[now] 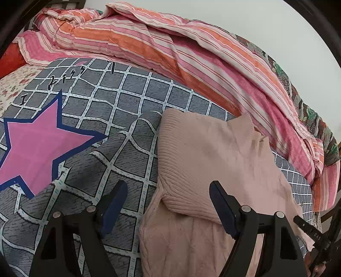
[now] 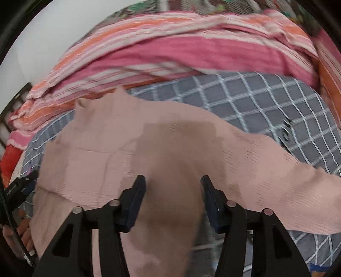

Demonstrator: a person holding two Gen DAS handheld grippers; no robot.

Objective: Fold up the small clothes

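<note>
A pale pink knitted sweater [image 1: 213,153] lies on the grey checked bedsheet [image 1: 119,110], with its ribbed edge folded over. My left gripper [image 1: 168,189] is open and empty, its jaws apart above the sweater's left edge. In the right wrist view the sweater [image 2: 102,149] spreads across the frame, blurred. My right gripper [image 2: 173,183] is open and empty, its jaws apart just above the sweater's middle. A sleeve [image 2: 298,183] runs off to the right.
A pink and orange striped quilt [image 1: 170,46] is bunched along the far side of the bed and also shows in the right wrist view [image 2: 170,51]. A pink star print [image 1: 36,144] marks the sheet at left. A pale wall [image 1: 255,17] stands behind.
</note>
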